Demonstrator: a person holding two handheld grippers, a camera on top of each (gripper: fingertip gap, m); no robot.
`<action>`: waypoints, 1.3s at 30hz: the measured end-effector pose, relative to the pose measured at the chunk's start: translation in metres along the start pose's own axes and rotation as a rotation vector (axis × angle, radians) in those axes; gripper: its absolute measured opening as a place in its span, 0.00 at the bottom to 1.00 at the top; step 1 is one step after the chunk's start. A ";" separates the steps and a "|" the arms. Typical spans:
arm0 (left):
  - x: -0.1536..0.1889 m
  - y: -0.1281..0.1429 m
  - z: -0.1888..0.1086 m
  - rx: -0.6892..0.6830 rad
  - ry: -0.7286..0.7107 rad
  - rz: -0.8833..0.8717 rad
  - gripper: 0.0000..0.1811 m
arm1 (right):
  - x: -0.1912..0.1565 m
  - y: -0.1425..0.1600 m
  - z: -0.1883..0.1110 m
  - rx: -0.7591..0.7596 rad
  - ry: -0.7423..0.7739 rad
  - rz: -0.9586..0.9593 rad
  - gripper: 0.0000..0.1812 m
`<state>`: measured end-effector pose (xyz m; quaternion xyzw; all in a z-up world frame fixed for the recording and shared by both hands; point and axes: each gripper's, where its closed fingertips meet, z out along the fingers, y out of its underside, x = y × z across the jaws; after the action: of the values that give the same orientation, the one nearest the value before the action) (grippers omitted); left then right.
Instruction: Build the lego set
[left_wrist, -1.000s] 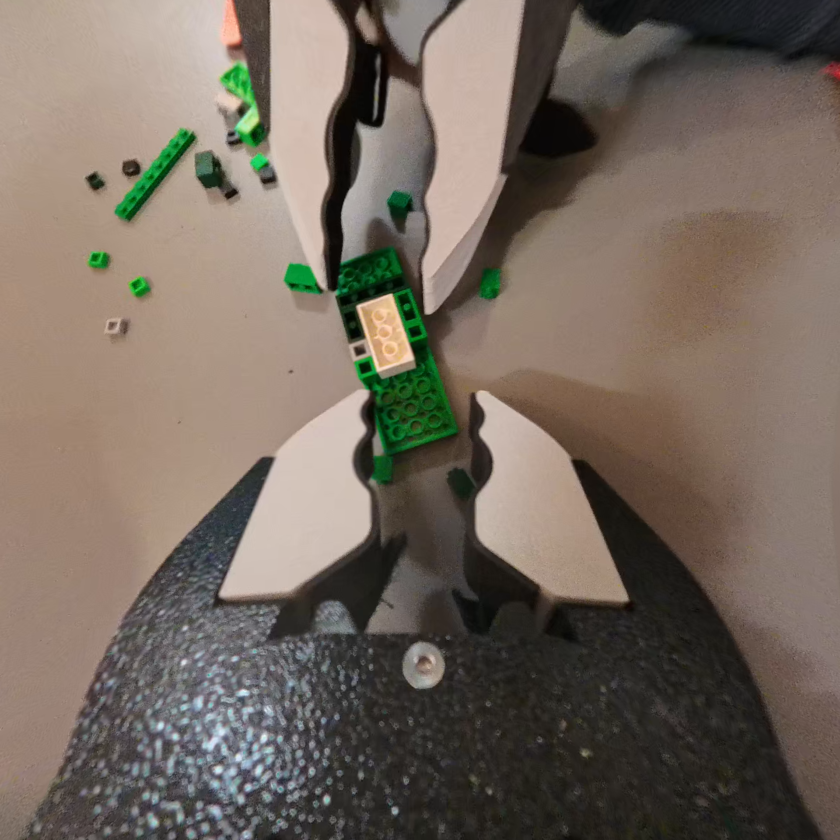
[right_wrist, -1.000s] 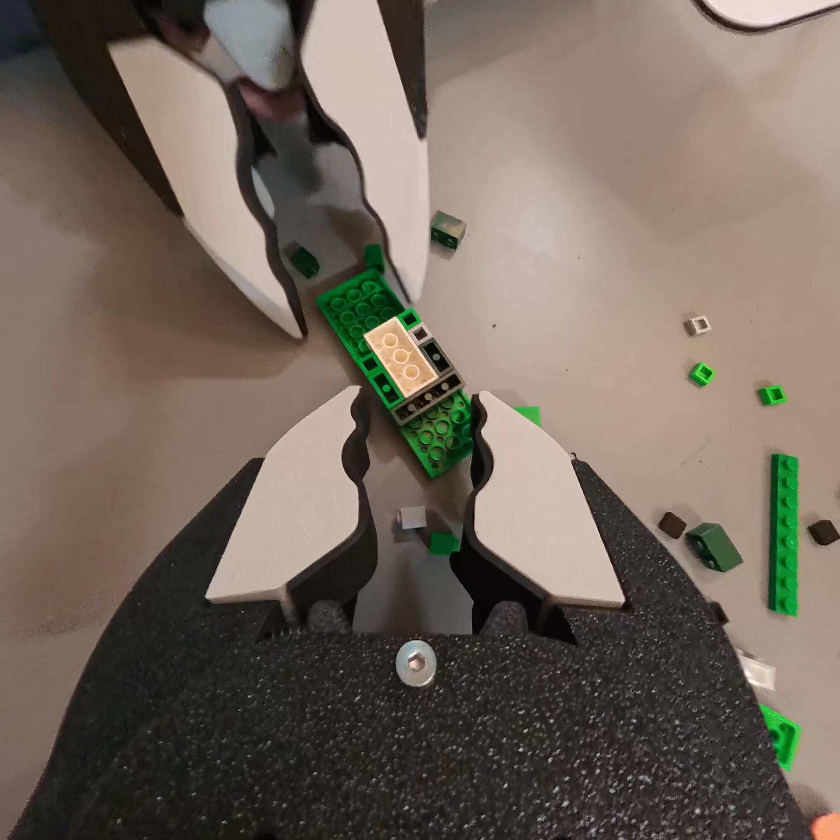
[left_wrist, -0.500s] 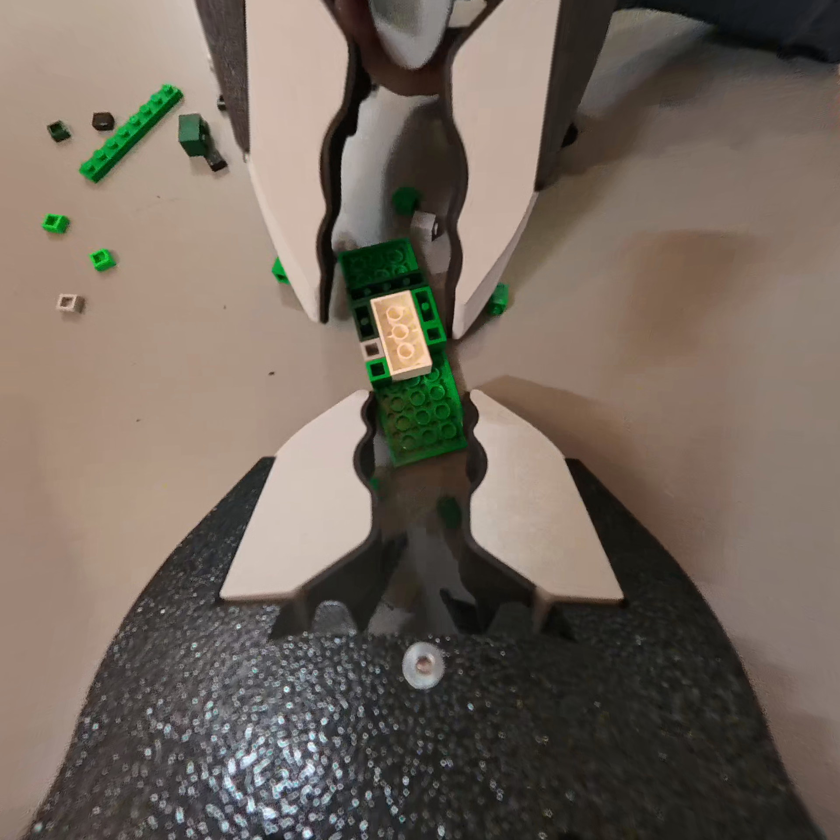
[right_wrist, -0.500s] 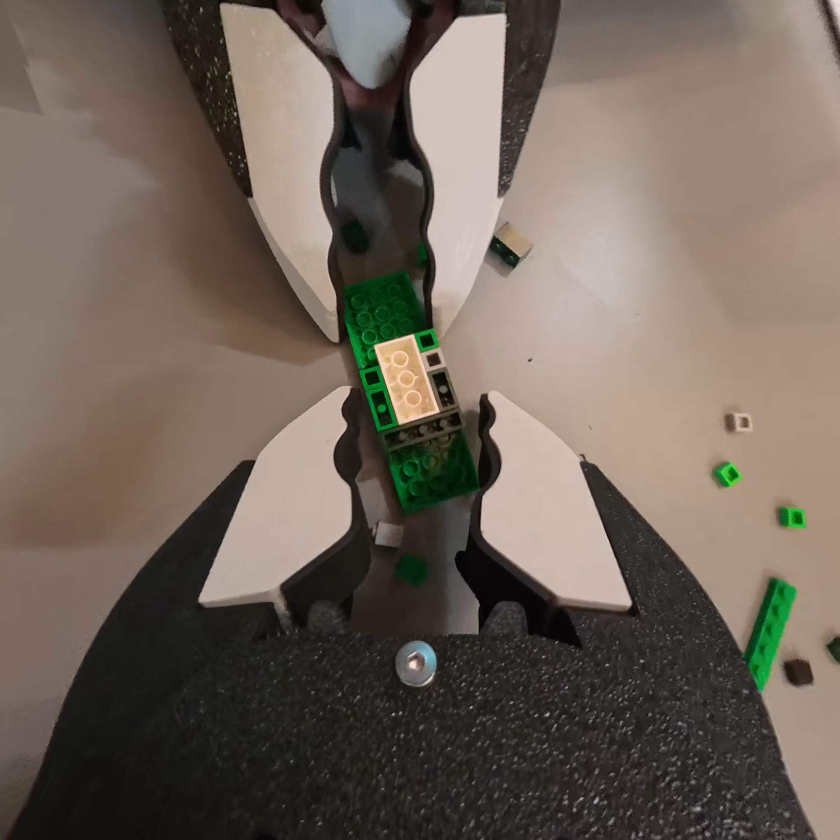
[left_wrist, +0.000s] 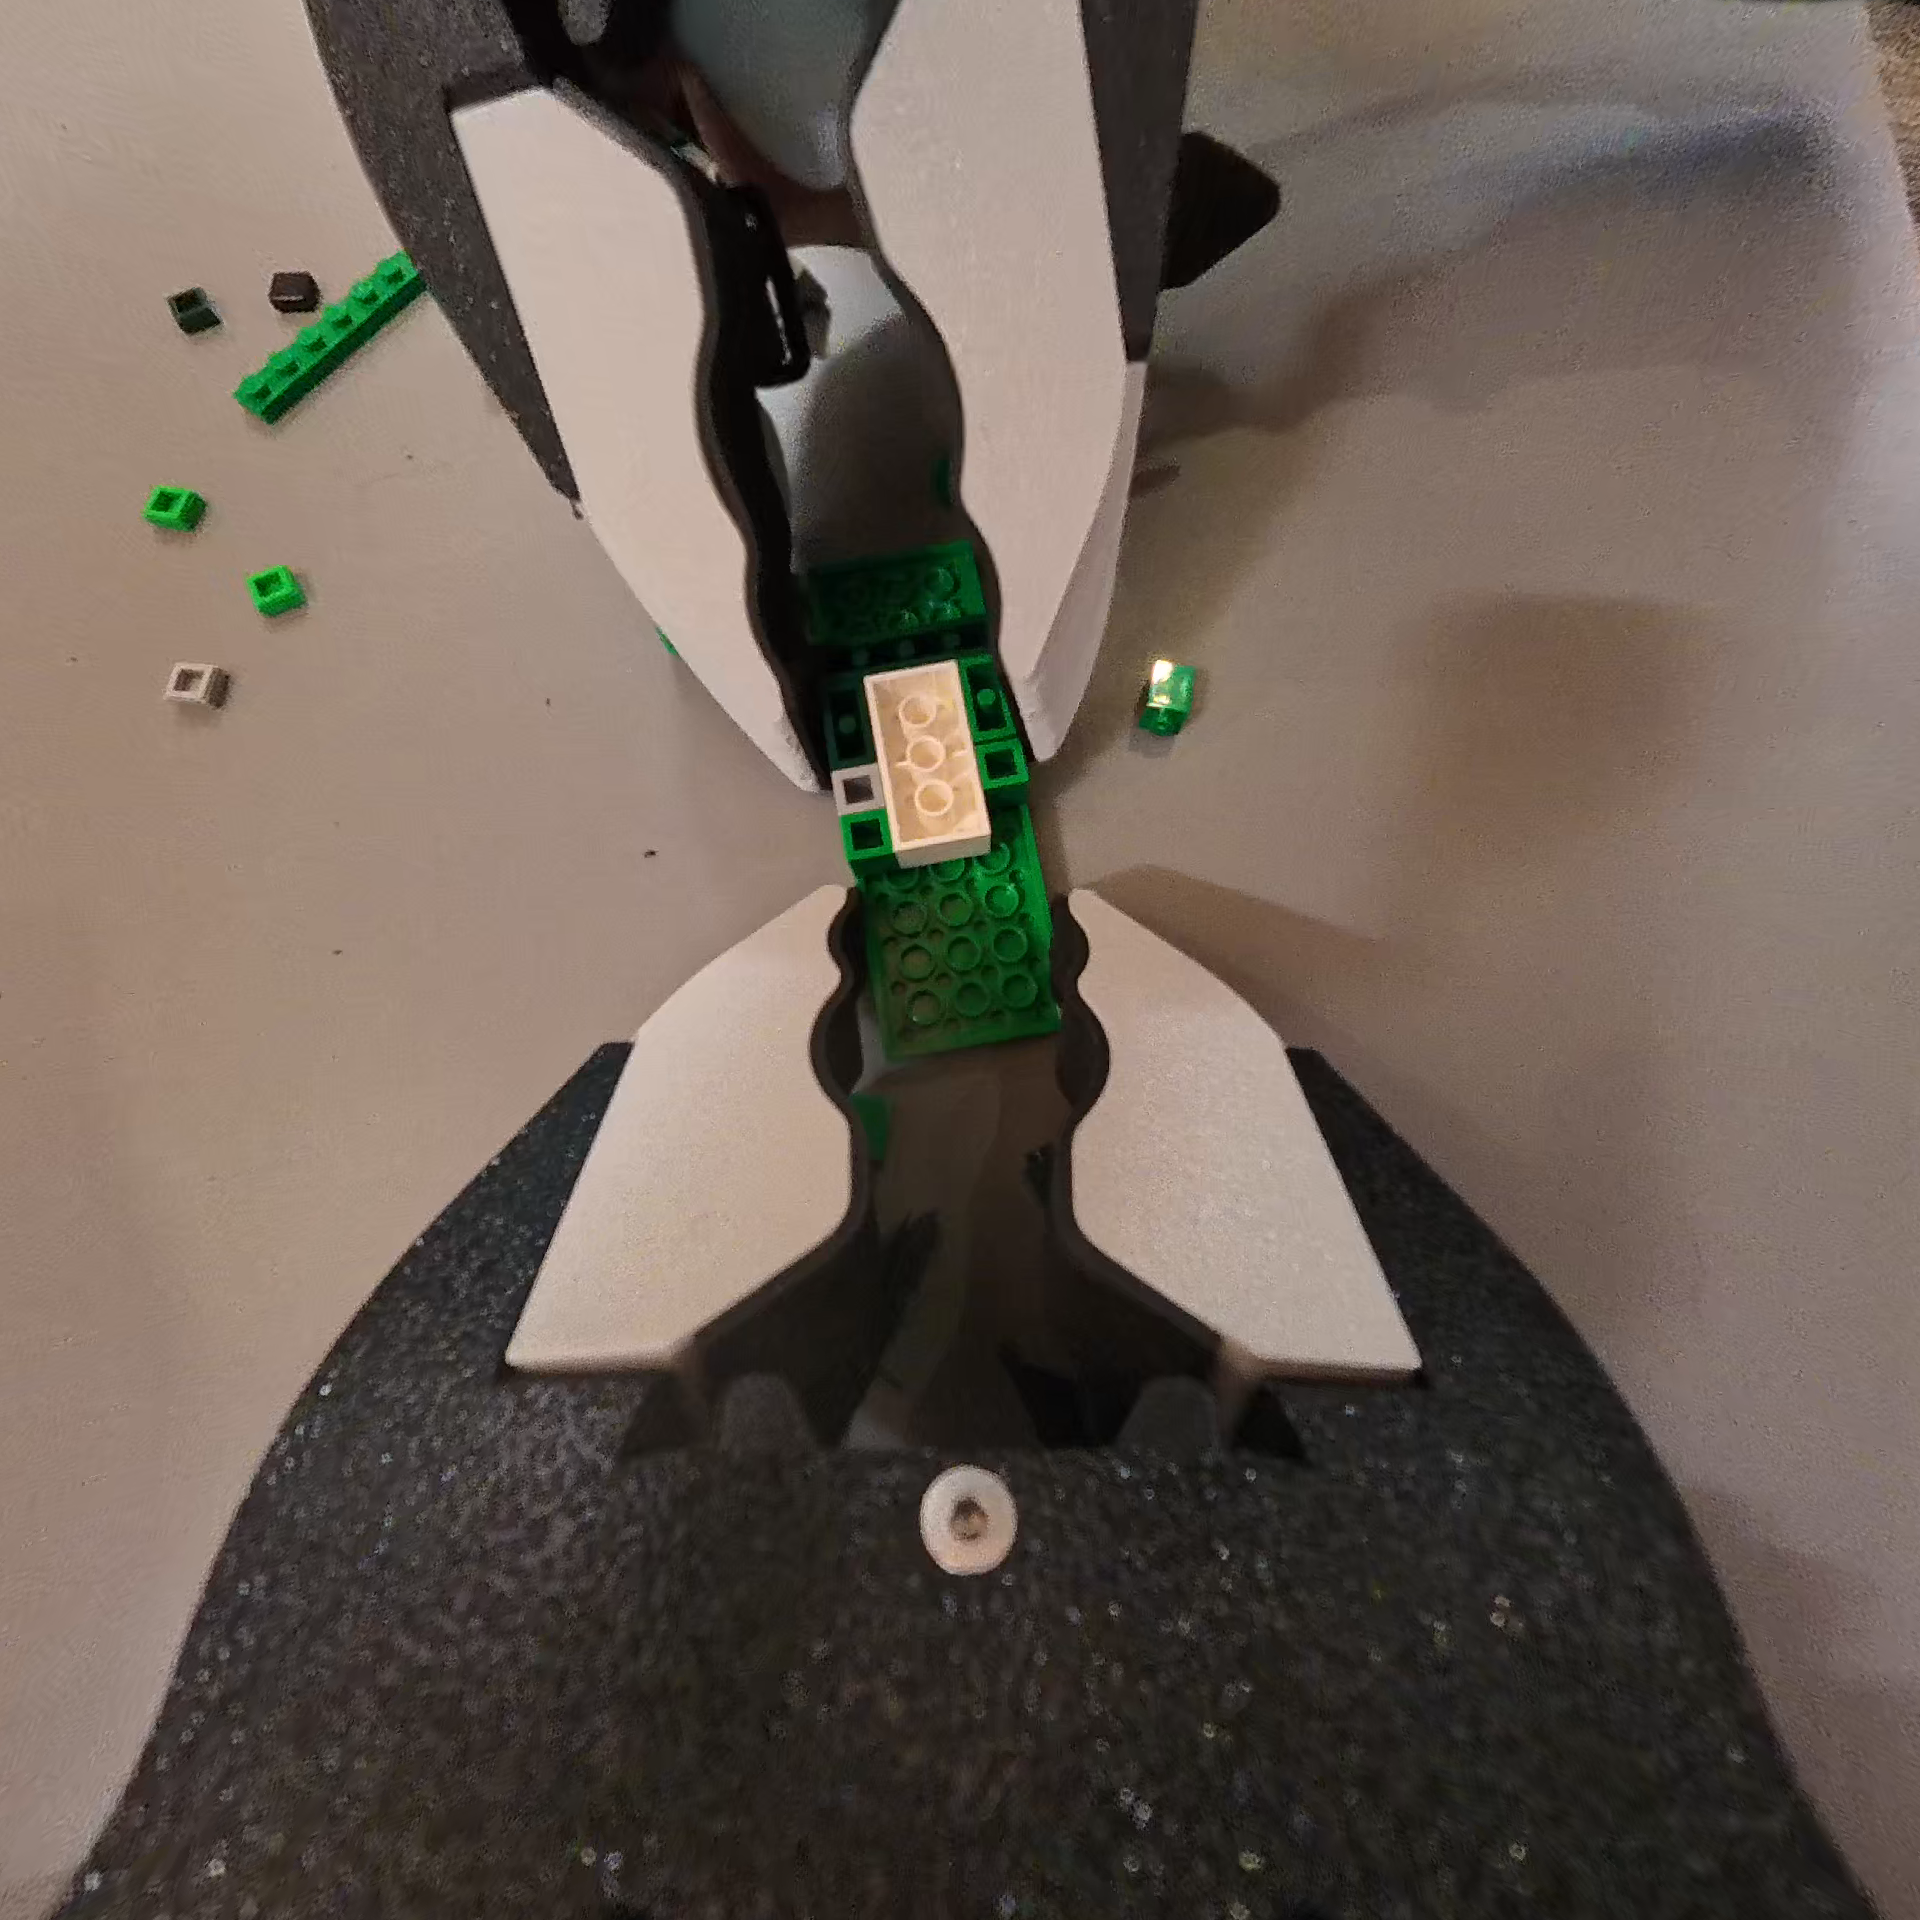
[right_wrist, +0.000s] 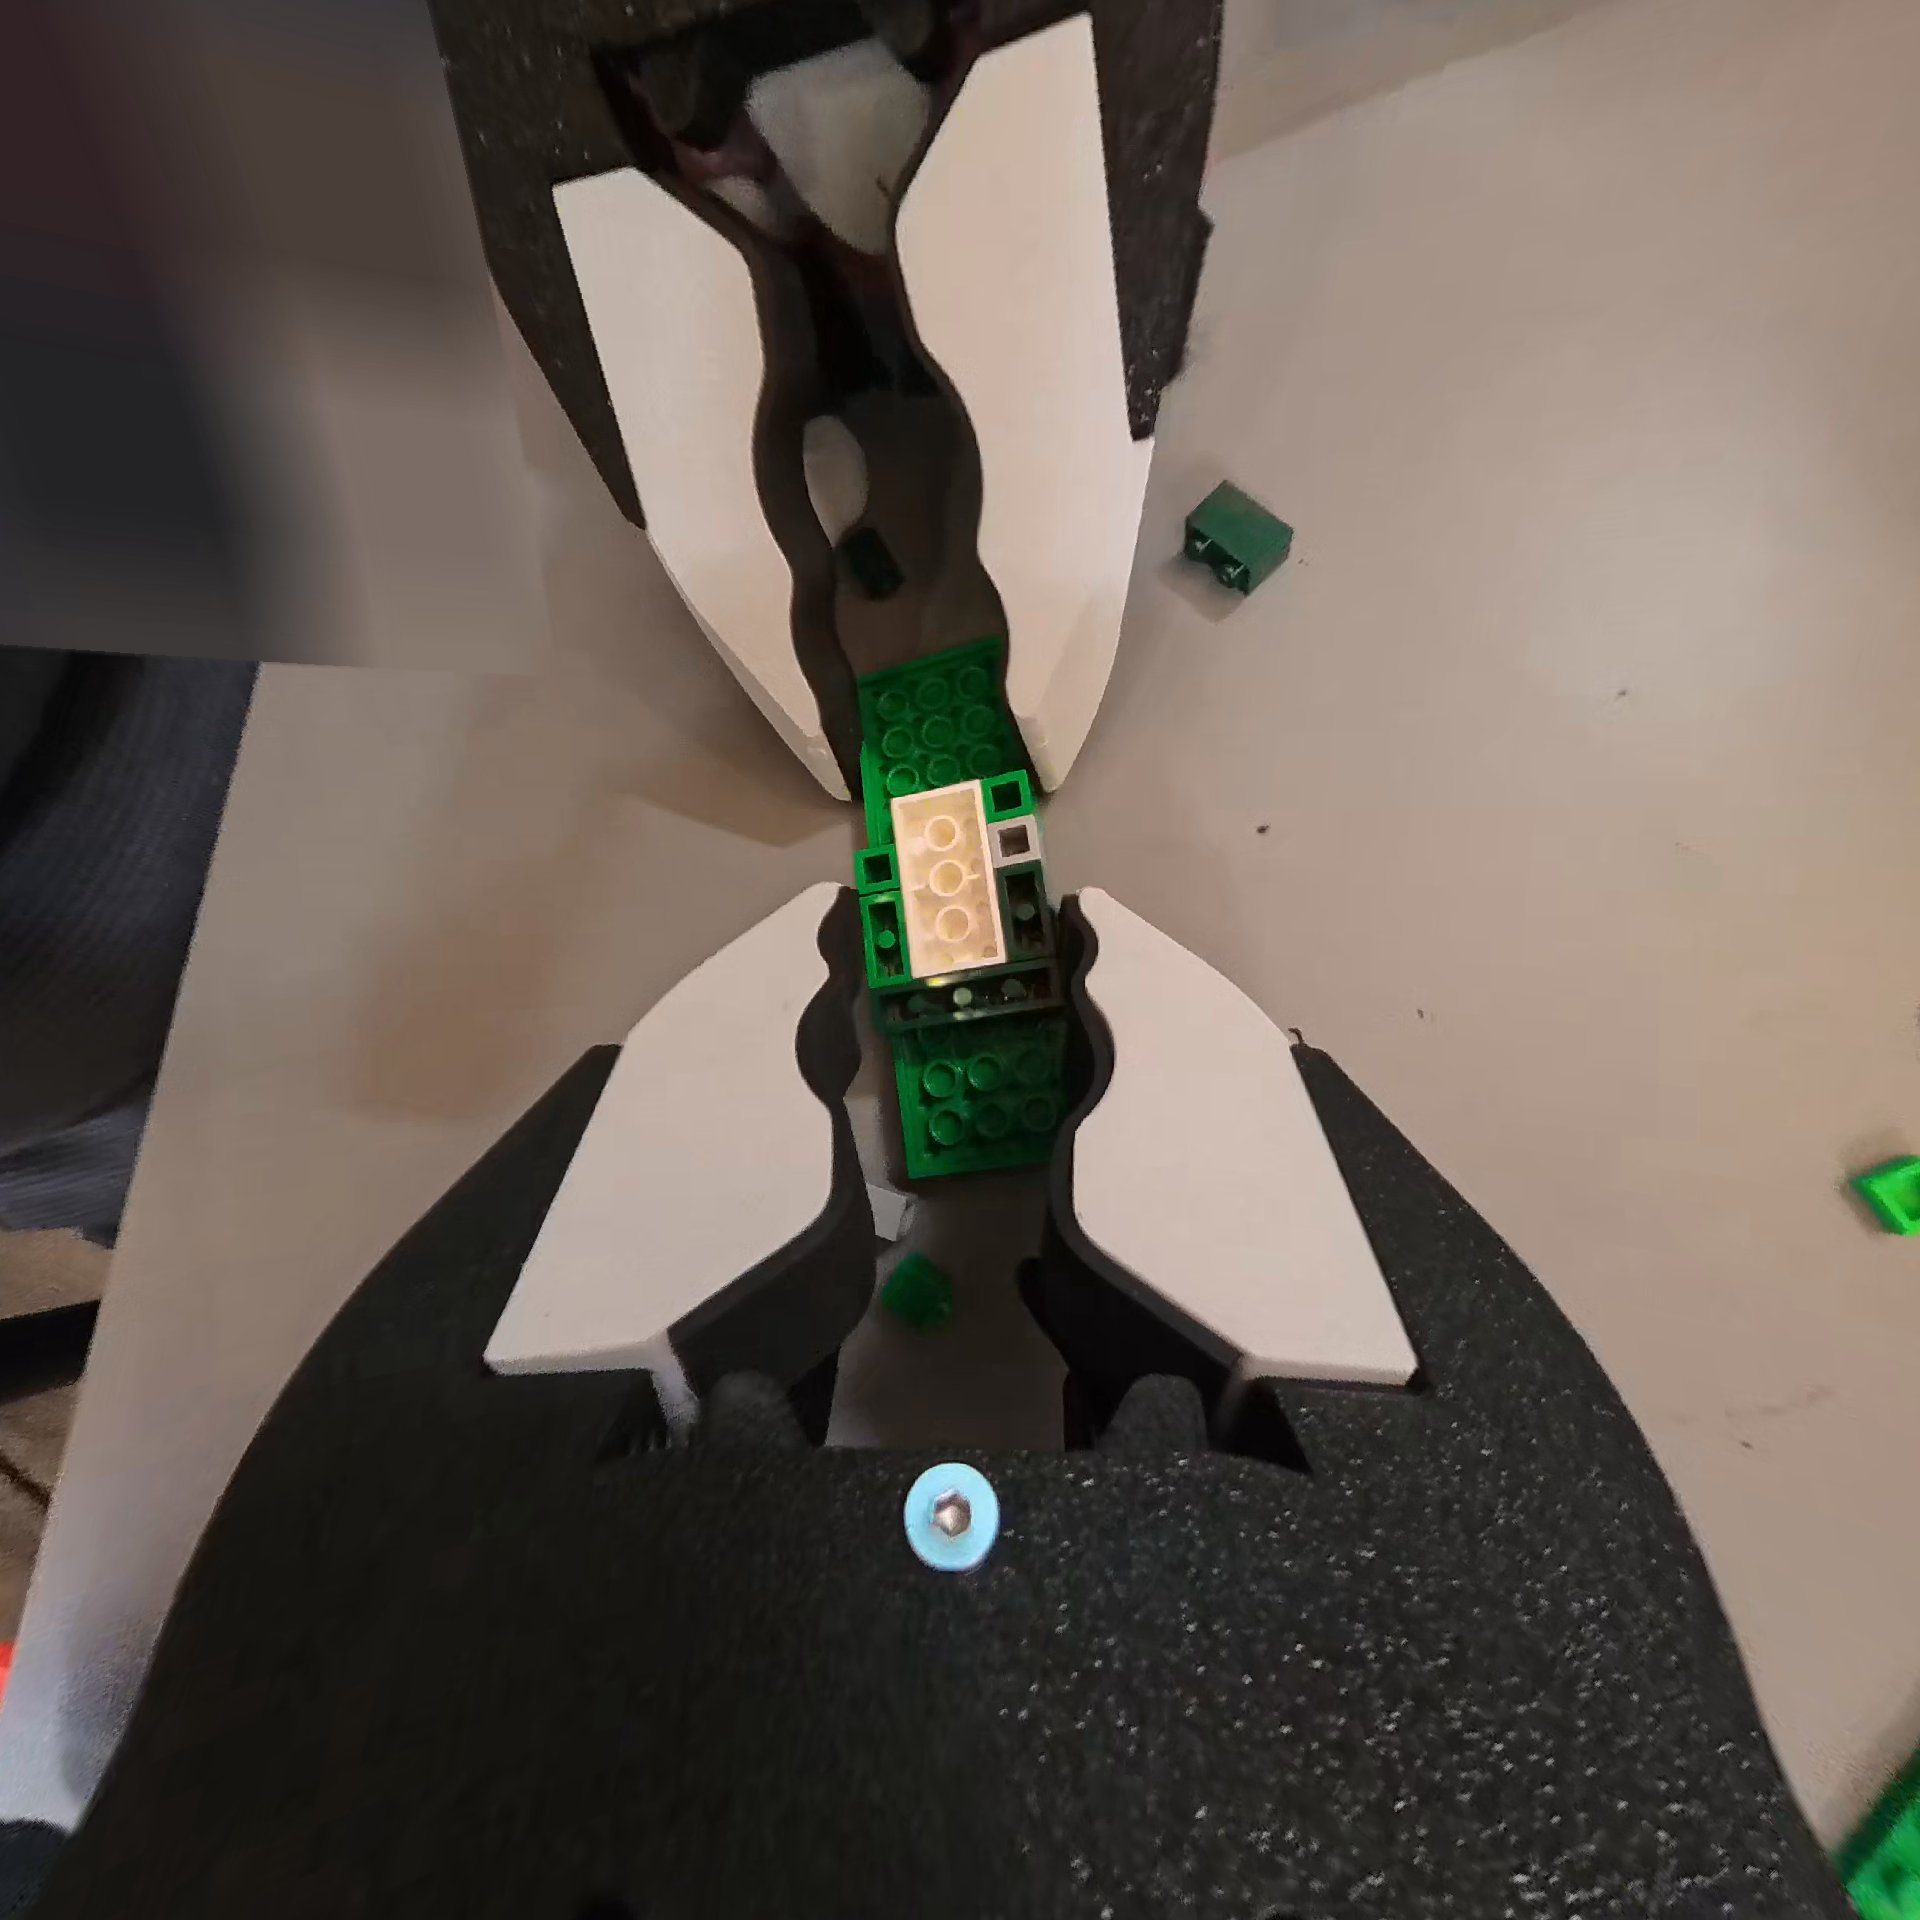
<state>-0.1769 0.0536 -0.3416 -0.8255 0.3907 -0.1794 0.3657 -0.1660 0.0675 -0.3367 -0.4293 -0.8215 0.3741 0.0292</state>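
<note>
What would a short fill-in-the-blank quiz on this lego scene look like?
The top brick on the green assembly is coloured ___.
The left tool and the right tool reach that assembly from ___ ends.
In the left wrist view, the long green plate lies on the table to the assembly's ___.
Missing words: white; opposite; left.

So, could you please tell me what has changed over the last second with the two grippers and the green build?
Both grippers closed in from opposite ends: the left gripper and right gripper now straddle the green build, whose plate straightened into line with them. Whether either actually clamps it is unclear. The white brick stayed on top, and the loose pieces stayed scattered.
</note>
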 end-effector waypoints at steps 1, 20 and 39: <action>0.000 0.000 0.000 0.000 0.000 -0.001 0.19 | 0.000 0.000 0.000 0.010 -0.014 0.015 0.20; -0.012 -0.003 0.003 0.009 -0.138 -0.130 0.19 | 0.015 0.002 -0.020 0.141 0.643 0.373 0.26; -0.016 -0.004 0.004 0.010 -0.198 -0.175 0.19 | 0.019 0.005 -0.015 0.311 0.859 0.563 0.20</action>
<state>-0.1829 0.0693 -0.3415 -0.8684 0.2783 -0.1303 0.3892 -0.1686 0.0918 -0.3341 -0.7381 -0.5234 0.2756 0.3244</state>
